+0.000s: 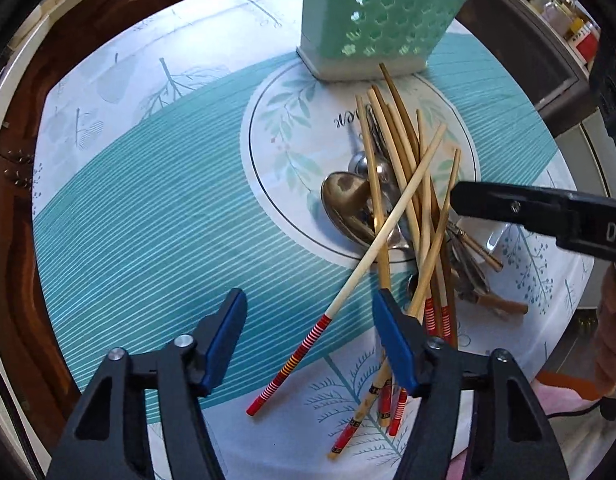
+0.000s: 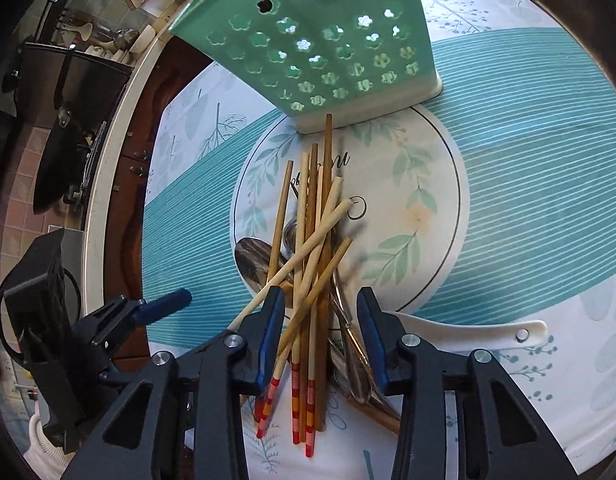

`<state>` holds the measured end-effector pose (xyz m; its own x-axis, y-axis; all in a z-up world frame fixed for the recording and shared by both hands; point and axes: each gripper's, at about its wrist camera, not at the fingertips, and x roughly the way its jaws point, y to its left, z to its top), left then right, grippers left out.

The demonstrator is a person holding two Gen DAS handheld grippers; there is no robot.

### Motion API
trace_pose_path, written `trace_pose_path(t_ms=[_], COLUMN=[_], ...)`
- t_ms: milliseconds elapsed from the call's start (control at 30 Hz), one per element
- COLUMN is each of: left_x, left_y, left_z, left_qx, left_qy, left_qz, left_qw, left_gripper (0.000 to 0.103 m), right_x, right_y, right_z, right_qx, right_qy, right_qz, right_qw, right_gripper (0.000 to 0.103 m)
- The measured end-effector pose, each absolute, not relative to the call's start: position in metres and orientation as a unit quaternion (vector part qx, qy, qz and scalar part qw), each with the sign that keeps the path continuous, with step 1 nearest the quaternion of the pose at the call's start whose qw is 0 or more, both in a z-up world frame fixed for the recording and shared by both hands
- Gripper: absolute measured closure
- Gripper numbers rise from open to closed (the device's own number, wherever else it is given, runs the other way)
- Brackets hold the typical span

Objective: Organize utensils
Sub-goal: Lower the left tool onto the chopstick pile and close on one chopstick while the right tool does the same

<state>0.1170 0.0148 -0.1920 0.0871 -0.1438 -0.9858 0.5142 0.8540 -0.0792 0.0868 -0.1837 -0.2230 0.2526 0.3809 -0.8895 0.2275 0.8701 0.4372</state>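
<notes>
Utensil holder: a mint-green perforated holder [image 2: 320, 52] is set upright on the desk, at the far edge of the printed round medallion; its contents cannot be told from either view.
Utensil pile: chopsticks [image 2: 308, 280] with red-banded ends are heaped loosely on the cloth just in front of the holder, none of them inside it.
Spoons: metal spoons [image 1: 348, 208] are lodged under the chopsticks.
White ladle: a white plastic ladle handle [image 2: 488, 330] is laid flat beside the pile.
Left gripper [image 1: 310, 340]: the jaws are spread partway; a single red-striped chopstick [image 1: 304, 348] is seen between them, not pressed by either pad.
Right gripper [image 2: 322, 340]: the jaws are part-spread and placed astride the banded ends of the pile; several chopsticks are enclosed between the pads, and firm contact cannot be told.
Desk: a round desk is covered by a white and teal striped tablecloth [image 1: 148, 220] with leaf prints.
Room: a dark wooden floor area and shelves with jars [image 1: 556, 4] are seen beyond the desk; a kitchen counter with hanging utensils [image 2: 68, 60] is seen on the other side.
</notes>
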Motion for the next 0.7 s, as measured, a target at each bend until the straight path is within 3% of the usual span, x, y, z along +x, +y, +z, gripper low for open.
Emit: trace_pose_path(t_ms=[267,700], left_x=[0.125,0.123], left_y=[0.018,-0.013], left_z=[-0.204,-0.219], left_qx=[0.152,0.208], left_qy=[0.655,0.656], left_qz=[-0.25,-0.266], left_qw=[0.696,0.675], left_gripper=[0.063,0.064], right_x=[0.102,0.104], right_y=[-0.183,-0.182], right_z=[-0.242,-0.249], right_qx=[0.288,0.305], right_qy=[0.597,0.592], right_qz=[0.046,0.043], right_qw=[0.747,0.745], right_gripper=[0.072,0.075])
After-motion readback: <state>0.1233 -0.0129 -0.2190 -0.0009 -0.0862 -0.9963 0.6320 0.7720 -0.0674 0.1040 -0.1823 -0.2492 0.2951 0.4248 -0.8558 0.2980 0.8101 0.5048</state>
